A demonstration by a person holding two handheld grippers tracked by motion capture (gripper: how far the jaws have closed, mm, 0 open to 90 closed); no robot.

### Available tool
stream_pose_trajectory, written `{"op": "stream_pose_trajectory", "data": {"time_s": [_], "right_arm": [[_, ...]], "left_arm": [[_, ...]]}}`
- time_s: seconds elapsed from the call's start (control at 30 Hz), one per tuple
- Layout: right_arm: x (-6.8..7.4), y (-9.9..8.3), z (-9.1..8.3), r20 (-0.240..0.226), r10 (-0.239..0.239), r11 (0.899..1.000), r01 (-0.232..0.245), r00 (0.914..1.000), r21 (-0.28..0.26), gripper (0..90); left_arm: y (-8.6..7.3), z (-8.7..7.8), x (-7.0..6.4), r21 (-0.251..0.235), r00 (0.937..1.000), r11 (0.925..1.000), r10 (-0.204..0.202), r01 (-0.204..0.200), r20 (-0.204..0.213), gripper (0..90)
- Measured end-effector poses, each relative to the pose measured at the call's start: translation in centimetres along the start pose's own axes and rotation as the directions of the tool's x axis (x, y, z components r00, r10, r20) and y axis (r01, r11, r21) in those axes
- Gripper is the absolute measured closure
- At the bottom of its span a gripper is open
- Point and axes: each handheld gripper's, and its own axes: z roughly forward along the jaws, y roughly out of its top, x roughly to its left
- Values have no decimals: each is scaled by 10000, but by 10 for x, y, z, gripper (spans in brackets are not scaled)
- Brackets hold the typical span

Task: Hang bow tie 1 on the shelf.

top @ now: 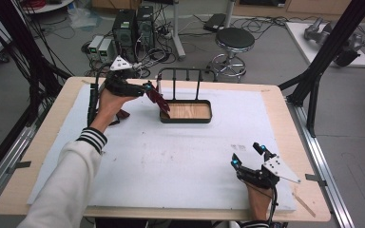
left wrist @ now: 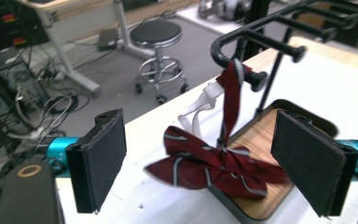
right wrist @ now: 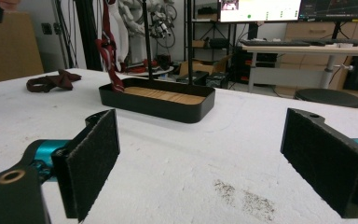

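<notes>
- No brand or label can be read anywhere; a faint grey mark on the white sheet covering the table (top: 180, 156), toward the person from the tray, is too small to make out.
- The landmark is the black tray (top: 186, 112) with its wooden floor, sitting on the far half of the table; a black rack (top: 186, 76) of pegs rises from its back edge.
- The dark red bow tie (left wrist: 205, 165) with pale stripes hangs by its strap from the rack's end peg, at the tray's left end; the bow droops over the tray's rim, partly onto the wood and partly over the white sheet.
- A white piece on the strap shows just behind the bow, in the left gripper view.
- The wooden floor of the tray carries nothing else that I can see.
- The left tool (top: 148, 87) is held up just left of the tray, right by the bow; its pads (left wrist: 98, 161) are spread wide on either side of the bow and touch nothing.
- A second dark red tie (right wrist: 51, 81) lies flat on the table, left of the tray.
- The right tool (top: 248, 155) rests low on the table, well apart from the tray on the person's side, its pads (right wrist: 91, 161) released and empty.
- Beyond the table, past the tray, stand a round black stool (top: 234, 40) and computer towers (top: 133, 26) on the floor.
</notes>
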Motion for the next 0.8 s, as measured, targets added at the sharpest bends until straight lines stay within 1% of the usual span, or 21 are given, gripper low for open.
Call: {"op": "stream_pose_trajectory", "data": {"time_s": [0.07,0.1,0.13,0.17,0.23,0.3,0.33,0.37,0.57,0.67,0.77,0.8], "right_arm": [[0,0,0,13,-88,10000,88,10000,-3,108],[0,0,0,15,-102,9999,102,9999,-1,108],[1,0,0,-1,1,10000,-1,10000,64,108],[0,0,0,19,-87,10000,86,10000,14,108],[1,0,0,31,-75,10000,75,10000,6,108],[1,0,0,14,-64,10000,64,10000,-22,108],[1,0,0,14,-80,10000,80,10000,-57,108],[1,0,0,38,-83,10000,83,10000,-51,108],[1,0,0,19,-81,10000,81,10000,-15,108],[1,0,0,65,-103,9999,103,9999,10,108],[2,0,0,89,-100,9999,100,9999,7,108],[2,0,0,91,-87,10000,86,9999,8,108]], "left_arm": [[-3,-7,0,-173,10000,9998,-15,16,65,175],[-6,-11,1,-247,9999,9997,21,-18,109,175],[-7,-13,1,-262,9999,9996,70,-66,157,173],[-9,-17,0,-344,9998,9993,116,-109,188,173],[-13,-23,1,-384,9990,9993,50,-33,443,173],[-19,-31,0,-531,9983,9986,109,-78,569,173],[-22,-35,0,-618,9978,9981,70,-29,662,173],[-25,-39,-1,-806,9971,9967,-46,107,763,173],[-43,-64,-1,-1467,9939,9877,-389,539,1032,173],[-52,-77,-4,-1726,9937,9836,-342,524,1070,173],[-63,-87,-6,-2018,9946,9787,-181,385,1021,173],[-66,-89,-6,-2001,9941,9789,-203,414,1063,173]]}}
